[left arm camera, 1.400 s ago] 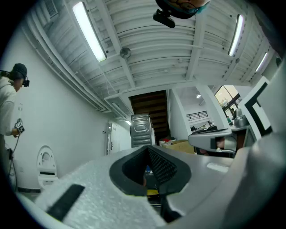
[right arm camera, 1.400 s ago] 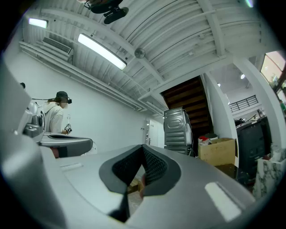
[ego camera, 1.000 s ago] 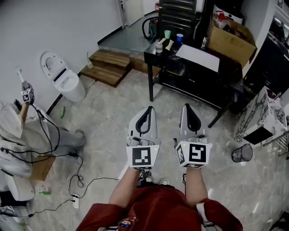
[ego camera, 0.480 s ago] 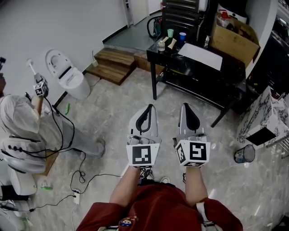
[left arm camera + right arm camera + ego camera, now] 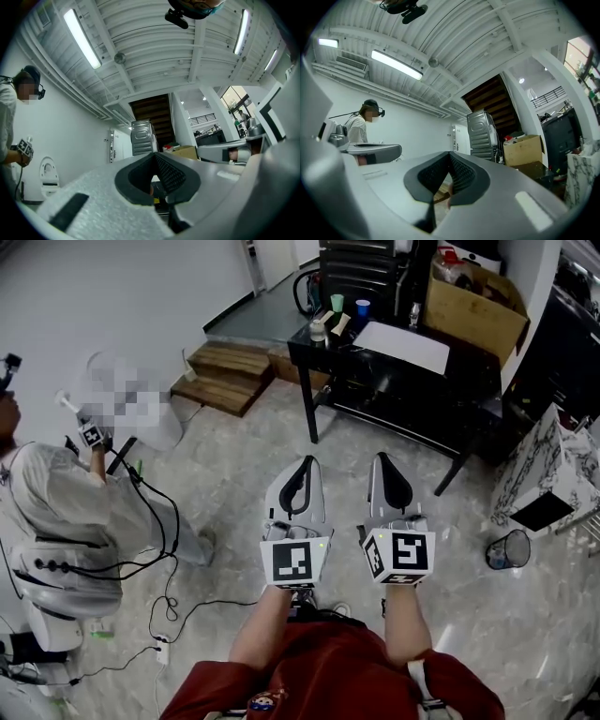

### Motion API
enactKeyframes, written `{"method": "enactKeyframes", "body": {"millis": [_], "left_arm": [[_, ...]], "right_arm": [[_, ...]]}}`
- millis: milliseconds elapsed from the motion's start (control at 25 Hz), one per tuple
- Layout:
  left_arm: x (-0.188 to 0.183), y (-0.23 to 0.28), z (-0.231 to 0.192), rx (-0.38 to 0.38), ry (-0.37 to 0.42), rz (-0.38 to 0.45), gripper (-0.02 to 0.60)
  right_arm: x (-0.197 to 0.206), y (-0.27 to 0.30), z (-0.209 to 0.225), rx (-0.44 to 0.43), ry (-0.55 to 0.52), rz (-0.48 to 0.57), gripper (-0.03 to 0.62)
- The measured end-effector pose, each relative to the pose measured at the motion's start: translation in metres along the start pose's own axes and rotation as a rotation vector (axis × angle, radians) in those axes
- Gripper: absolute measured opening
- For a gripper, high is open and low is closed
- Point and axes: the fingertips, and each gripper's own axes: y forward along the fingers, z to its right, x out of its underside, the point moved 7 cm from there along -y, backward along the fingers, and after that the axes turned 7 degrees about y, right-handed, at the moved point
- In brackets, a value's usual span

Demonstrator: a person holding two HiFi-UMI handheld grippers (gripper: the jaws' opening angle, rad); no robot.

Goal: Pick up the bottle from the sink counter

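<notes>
1. Approach step, by my reading: the left gripper (image 5: 307, 463) and right gripper (image 5: 385, 459) are both closed tight on nothing, side by side over the floor (image 5: 225, 493)
2. No view shows a bottle or sink counter; next means finding them, then opening a claw
3. Only the head view shows the black table (image 5: 459, 381); the gripper views tilt up to the ceiling lights (image 5: 82, 37)

White left gripper (image 5: 305, 463), white right gripper (image 5: 384, 457), black table (image 5: 328, 357), brown cardboard box (image 5: 473, 315), grey marbled floor (image 5: 225, 493), red shirt (image 5: 328, 671).

glossy stone floor (image 5: 234, 486), wooden steps (image 5: 225, 381) — cardboard box (image 5: 473, 315)
</notes>
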Motion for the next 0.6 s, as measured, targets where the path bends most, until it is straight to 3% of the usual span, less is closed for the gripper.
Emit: {"method": "enactKeyframes", "body": {"millis": [600], "left_arm": [[-0.008,0.012,0.019,0.004,-0.007,0.029,0.003]], "right_arm": [[-0.004,-0.009,0.020,0.007,0.003,0.011,0.002]]}}
